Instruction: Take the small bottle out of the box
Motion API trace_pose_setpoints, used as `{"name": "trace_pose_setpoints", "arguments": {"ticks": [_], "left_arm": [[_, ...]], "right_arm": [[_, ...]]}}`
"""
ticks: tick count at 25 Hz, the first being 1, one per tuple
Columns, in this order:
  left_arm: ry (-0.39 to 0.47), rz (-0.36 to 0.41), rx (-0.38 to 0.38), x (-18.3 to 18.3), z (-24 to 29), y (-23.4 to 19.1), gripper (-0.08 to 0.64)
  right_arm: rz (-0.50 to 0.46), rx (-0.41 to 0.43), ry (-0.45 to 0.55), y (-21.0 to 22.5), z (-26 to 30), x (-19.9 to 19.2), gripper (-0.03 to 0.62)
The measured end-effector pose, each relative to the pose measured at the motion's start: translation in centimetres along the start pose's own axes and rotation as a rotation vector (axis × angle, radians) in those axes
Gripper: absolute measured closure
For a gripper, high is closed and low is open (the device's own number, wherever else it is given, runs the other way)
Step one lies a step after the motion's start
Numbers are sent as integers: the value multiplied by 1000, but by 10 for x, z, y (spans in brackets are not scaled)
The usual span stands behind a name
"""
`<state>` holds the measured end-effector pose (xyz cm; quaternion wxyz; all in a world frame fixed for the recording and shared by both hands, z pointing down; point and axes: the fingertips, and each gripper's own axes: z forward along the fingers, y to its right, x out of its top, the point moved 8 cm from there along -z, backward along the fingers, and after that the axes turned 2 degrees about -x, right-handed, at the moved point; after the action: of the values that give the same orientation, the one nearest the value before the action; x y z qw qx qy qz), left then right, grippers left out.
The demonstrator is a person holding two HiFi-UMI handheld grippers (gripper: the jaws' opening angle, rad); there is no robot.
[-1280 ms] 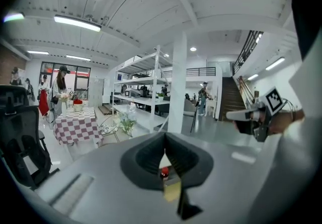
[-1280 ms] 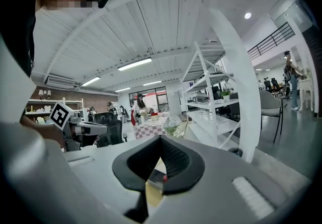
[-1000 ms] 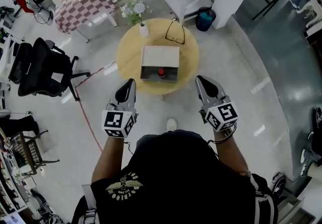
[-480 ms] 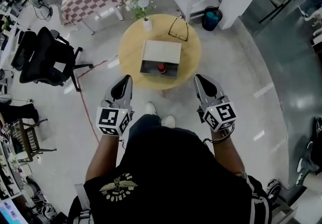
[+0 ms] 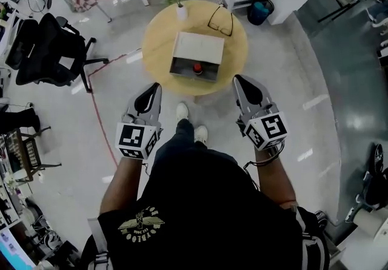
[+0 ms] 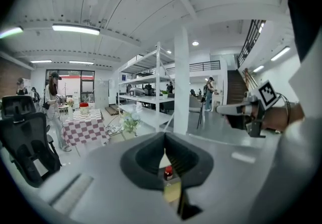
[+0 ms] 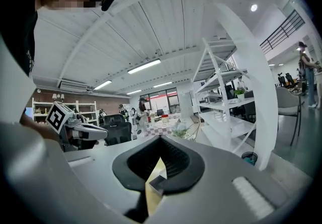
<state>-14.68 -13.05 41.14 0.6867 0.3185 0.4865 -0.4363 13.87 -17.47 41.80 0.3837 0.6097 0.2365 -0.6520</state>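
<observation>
A small red-capped bottle [image 5: 197, 68] stands in the open front of a white box [image 5: 198, 48] on a round yellow table [image 5: 159, 50]. In the head view my left gripper [image 5: 157, 87] and right gripper [image 5: 237, 79] hang short of the table's near edge, one at each side of the box, both shut and empty. The left gripper view looks over its shut jaws, with the bottle [image 6: 167, 172] showing in the slot below the tips [image 6: 164, 137]. The right gripper's [image 7: 160, 143] own view shows its jaws shut too, with a corner of the box [image 7: 157, 184] beyond.
A vase of flowers [image 5: 180, 9] and a pair of glasses [image 5: 220, 20] sit on the table's far side. A black office chair [image 5: 45, 50] stands to the left, a red cable [image 5: 100, 123] lies on the floor, and a blue bin [image 5: 260, 10] is beside white shelving.
The table and box have slid upward in the head view, and the person's leg and shoes now show below them. Both grippers stay shut and side by side.
</observation>
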Motion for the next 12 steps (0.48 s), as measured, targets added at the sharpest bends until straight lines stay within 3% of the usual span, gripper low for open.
{"name": "trace_pose_setpoints", "arguments": {"ticks": [12], "left_arm": [[-26,-25,21,-12,-5,-21,560]], "right_arm": [[43,-8,-44,-4,6,-23,583]]}}
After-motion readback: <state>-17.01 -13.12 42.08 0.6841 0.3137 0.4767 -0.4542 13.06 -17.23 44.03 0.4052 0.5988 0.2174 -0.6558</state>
